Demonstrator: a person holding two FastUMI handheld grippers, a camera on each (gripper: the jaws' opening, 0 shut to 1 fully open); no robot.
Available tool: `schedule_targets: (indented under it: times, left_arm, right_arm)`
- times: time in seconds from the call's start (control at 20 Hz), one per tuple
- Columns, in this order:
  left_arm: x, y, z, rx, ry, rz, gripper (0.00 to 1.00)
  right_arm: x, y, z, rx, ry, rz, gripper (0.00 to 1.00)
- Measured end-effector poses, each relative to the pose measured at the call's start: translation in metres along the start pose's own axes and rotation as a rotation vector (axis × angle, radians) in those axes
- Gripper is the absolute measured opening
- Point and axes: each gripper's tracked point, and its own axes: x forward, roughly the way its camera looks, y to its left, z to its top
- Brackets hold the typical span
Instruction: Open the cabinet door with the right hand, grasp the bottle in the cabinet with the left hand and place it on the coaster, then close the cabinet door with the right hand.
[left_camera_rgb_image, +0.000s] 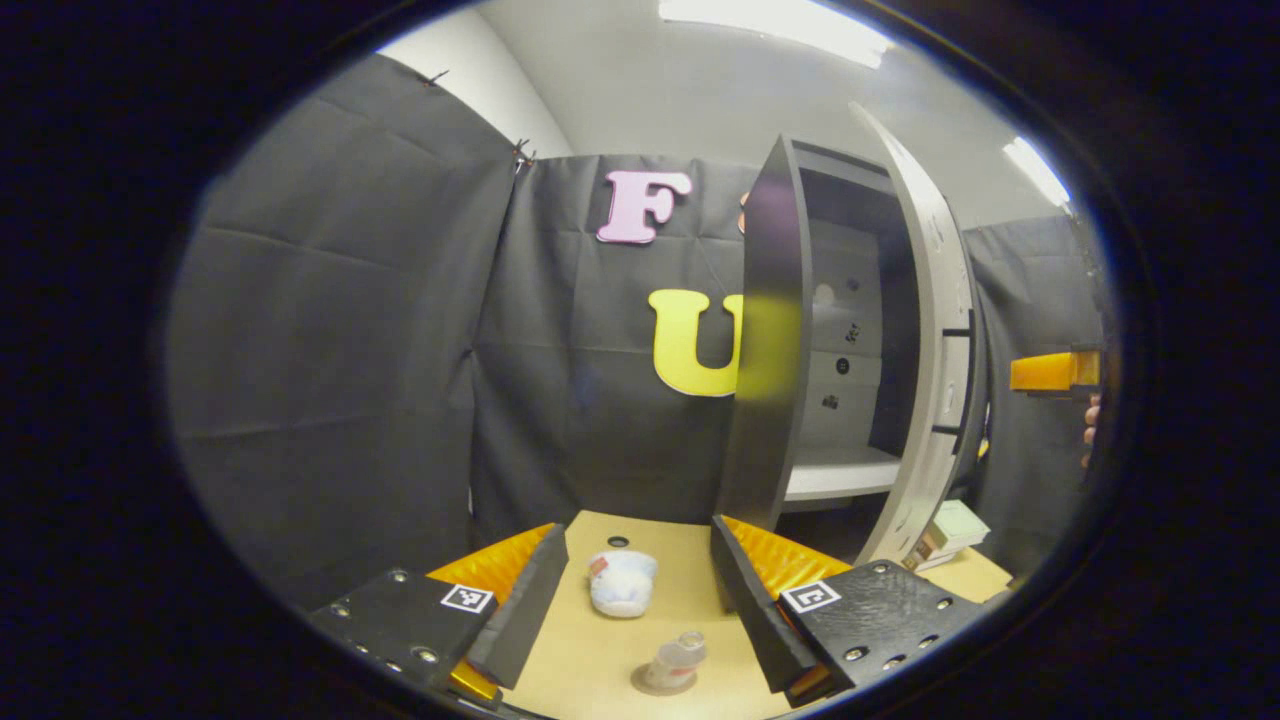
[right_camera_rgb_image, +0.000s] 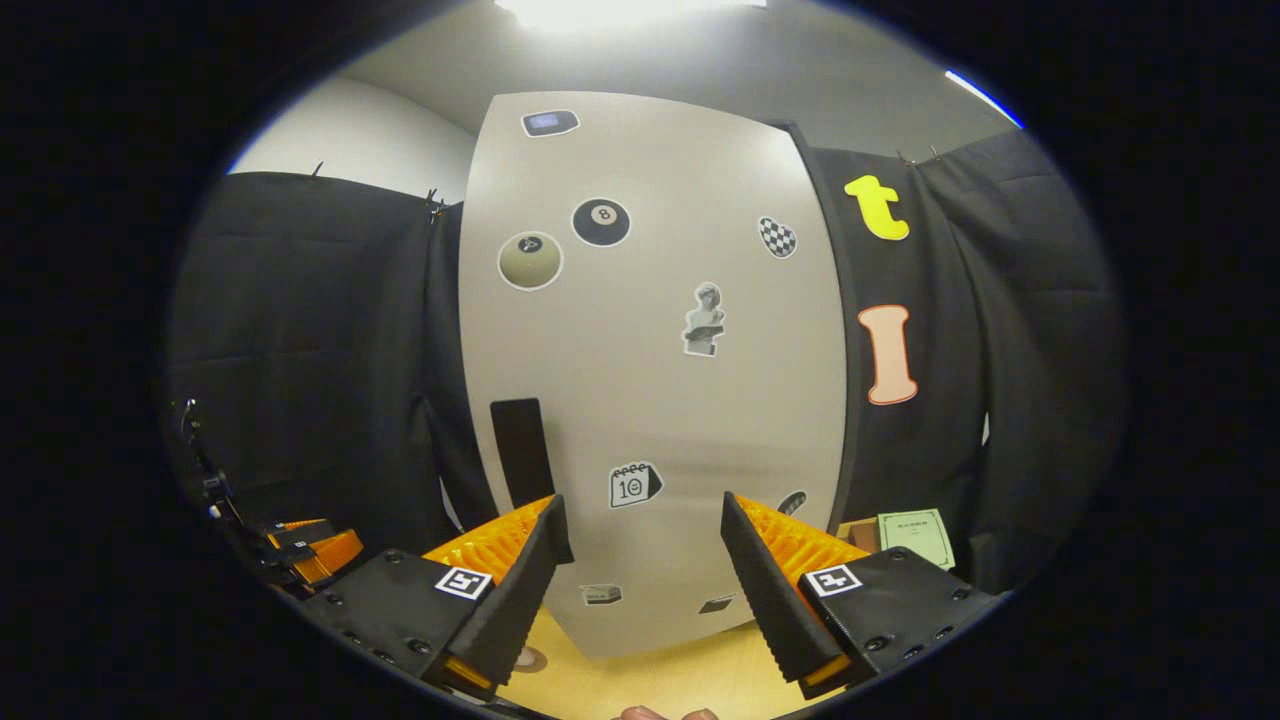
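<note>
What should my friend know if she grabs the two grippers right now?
Left gripper: open, holding nothing, above the table.
Right gripper: open, holding nothing, facing the outside of the cabinet door, not touching it.
Bottle: on the coaster, between the left fingers and free of them. A small white bundle lies beyond it.
Cabinet: door open, the shelf in sight is bare.
Done: door opened, bottle moved to the coaster.
Left: close the door with the right gripper.

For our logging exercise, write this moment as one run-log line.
door: white stickered cabinet door open | bottle: small clear plastic bottle on round coaster | left gripper: open, empty | right gripper: open, facing door
</note>
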Motion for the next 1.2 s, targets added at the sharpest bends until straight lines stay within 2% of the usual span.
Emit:
schedule_targets:
  times: [0.15,0.3,0.5,0.6,0.7,1.0,1.2]
  left_arm:
    - [0.007,-0.010,-0.008,0.026,0.030,0.014,0.87]
    - [0.013,-0.035,0.007,0.049,0.013,0.014,0.87]
    - [0.003,-0.069,0.022,0.066,-0.008,0.026,0.87]
    - [-0.007,-0.088,0.031,0.098,-0.021,0.039,0.87]
    - [-0.013,-0.119,0.037,0.110,-0.025,-0.002,0.87]
    - [-0.027,-0.192,0.057,0.081,-0.074,-0.048,0.87]
    - [-0.041,-0.228,0.060,0.051,-0.080,-0.073,0.87]
  right_arm:
    - [-0.009,-0.031,-0.005,0.004,0.007,-0.058,0.98]
    - [-0.017,-0.069,-0.010,0.009,0.002,-0.116,0.98]
    - [-0.025,-0.117,-0.013,0.042,0.002,-0.129,0.98]
    - [-0.031,-0.149,-0.009,0.011,-0.010,-0.150,0.98]
    - [-0.039,-0.187,-0.008,-0.040,-0.015,-0.183,0.98]
    - [-0.058,-0.255,-0.003,-0.131,-0.030,-0.201,0.98]
    - [-0.065,-0.267,-0.009,-0.075,-0.022,-0.139,0.98]
